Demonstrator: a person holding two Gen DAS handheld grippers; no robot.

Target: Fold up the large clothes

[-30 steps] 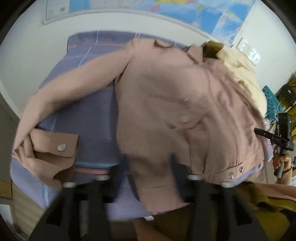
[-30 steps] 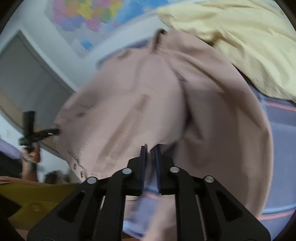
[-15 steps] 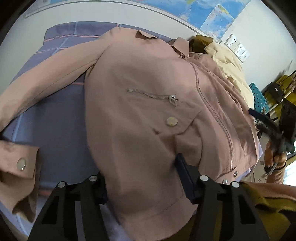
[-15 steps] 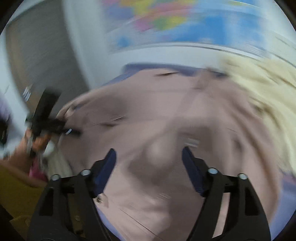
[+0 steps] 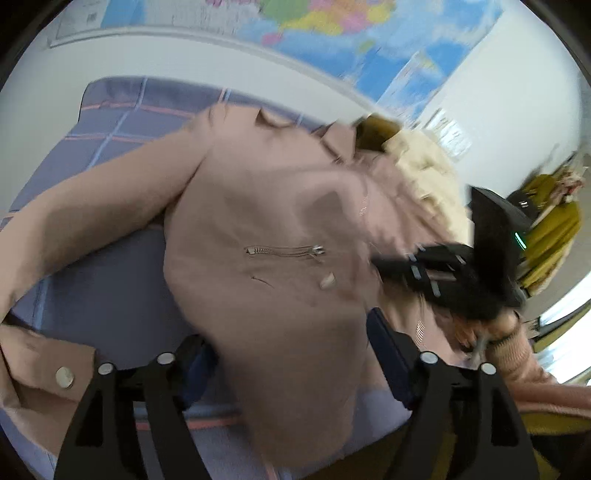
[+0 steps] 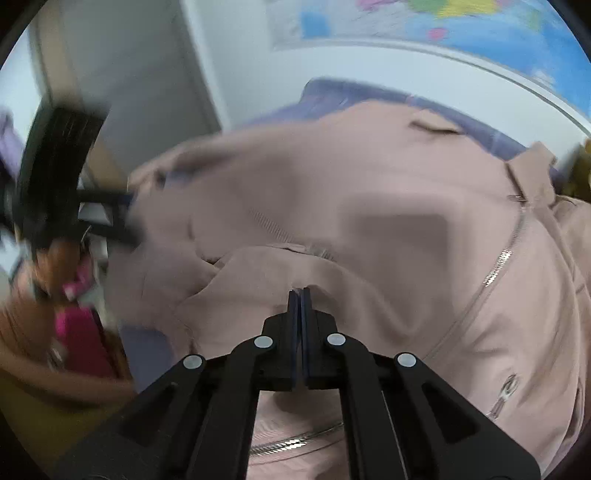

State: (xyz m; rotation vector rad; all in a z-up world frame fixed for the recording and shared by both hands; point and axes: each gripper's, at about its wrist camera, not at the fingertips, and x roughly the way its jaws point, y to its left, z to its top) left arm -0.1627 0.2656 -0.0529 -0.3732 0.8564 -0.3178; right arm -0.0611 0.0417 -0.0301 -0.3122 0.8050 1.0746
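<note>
A dusty pink jacket [image 5: 266, 236] with zips and snap buttons lies front up on a blue checked cloth [image 5: 107, 280]. Its left sleeve stretches toward the near left, cuff [image 5: 48, 365] by the table edge. My left gripper [image 5: 291, 354] is open, its fingers spread either side of the jacket's lower hem. My right gripper [image 6: 300, 295] is shut on a fold of the jacket [image 6: 369, 229] and lifts its lower right part over the body. The right gripper also shows in the left wrist view [image 5: 424, 269] over the jacket's right side.
A cream garment [image 5: 432, 173] and an olive one [image 5: 376, 129] are piled at the table's far right. A world map [image 5: 332, 33] hangs on the wall behind. The person's arm [image 5: 517, 354] is at the right. Yellow clutter [image 5: 550, 229] stands beyond the table.
My right gripper, open half a second ago, has closed on the jacket and carries the fabric leftward. My left gripper stays open and has pulled back and tilted up a little.
</note>
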